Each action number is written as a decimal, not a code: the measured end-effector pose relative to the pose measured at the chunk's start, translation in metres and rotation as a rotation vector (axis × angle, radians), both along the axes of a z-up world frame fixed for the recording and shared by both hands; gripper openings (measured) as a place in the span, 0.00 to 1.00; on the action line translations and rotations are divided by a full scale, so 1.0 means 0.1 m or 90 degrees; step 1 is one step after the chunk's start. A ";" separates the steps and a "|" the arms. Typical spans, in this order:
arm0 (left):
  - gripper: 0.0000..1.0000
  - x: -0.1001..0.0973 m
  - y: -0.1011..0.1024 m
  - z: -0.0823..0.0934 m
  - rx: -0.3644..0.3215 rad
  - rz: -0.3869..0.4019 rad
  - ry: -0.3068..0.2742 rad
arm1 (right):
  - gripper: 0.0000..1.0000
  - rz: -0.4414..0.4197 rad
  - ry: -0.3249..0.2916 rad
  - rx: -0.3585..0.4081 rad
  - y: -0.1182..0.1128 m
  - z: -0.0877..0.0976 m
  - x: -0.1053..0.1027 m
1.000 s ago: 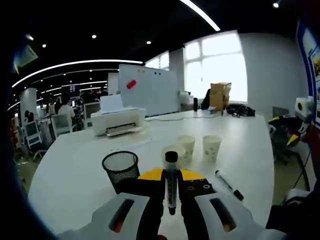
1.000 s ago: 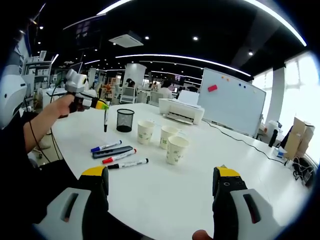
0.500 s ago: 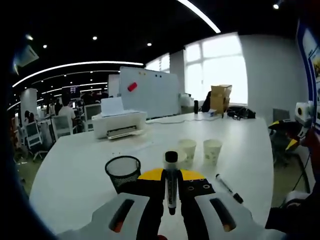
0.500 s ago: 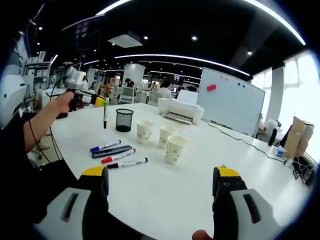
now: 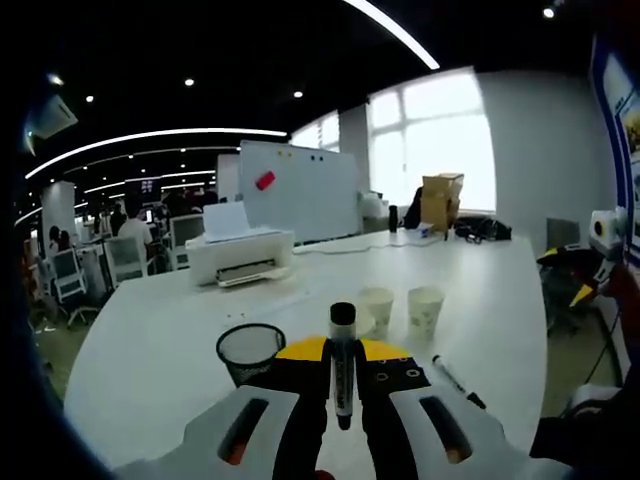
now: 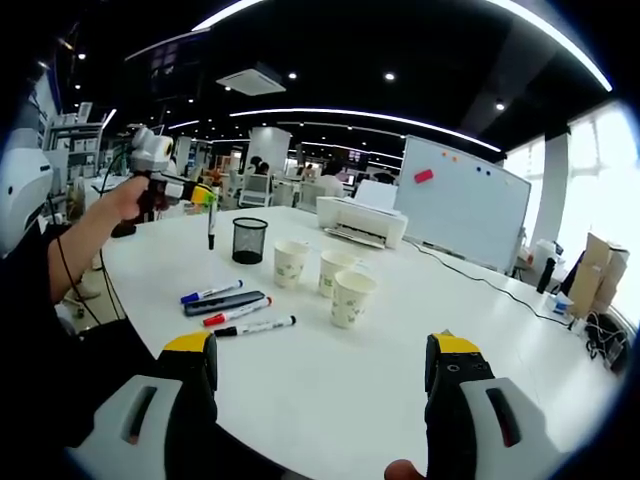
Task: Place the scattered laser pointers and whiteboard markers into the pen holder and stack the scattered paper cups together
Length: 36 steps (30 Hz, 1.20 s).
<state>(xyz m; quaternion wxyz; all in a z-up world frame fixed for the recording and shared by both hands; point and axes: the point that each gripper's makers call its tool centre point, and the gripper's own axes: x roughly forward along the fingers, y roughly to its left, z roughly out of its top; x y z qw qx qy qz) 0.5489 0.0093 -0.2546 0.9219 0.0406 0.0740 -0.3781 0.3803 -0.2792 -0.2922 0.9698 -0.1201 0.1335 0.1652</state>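
- The left gripper [image 5: 340, 400] holds a black marker [image 5: 341, 362] pinched upright between its jaws, cap end up. It hangs in the air short of the holder [image 5: 250, 350], a black mesh cup on the white table [image 5: 150, 340].
- In the right gripper view the left gripper [image 6: 195, 195] sits up and to the left of the holder [image 6: 249, 240], with the marker [image 6: 211, 227] pointing down and not yet over the rim.
- Risk: if the jaws let go from here, the marker drops beside the holder and may roll on the table.
- Risk: the holder looks light. A marker tip catching the rim on the way in could tip or push it.
- Risk: the three cups [image 6: 322, 277] stand just right of the holder. A wide swing past the holder could knock the nearest one.
- The right gripper [image 6: 320, 385] is wide open and holds nothing, low over bare table well away from the holder.
- Four pens [image 6: 235, 308] lie in front of the holder: blue-capped, dark, red-capped and black-capped. A careless reach for one could scatter the others, since they lie close together.
- The cups are not yet stacked, so they stay easy to knock while the pens are gathered.
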 end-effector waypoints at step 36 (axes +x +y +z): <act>0.14 0.01 -0.05 0.45 -0.019 -0.011 -0.042 | 0.80 -0.003 -0.002 -0.001 -0.01 0.01 -0.02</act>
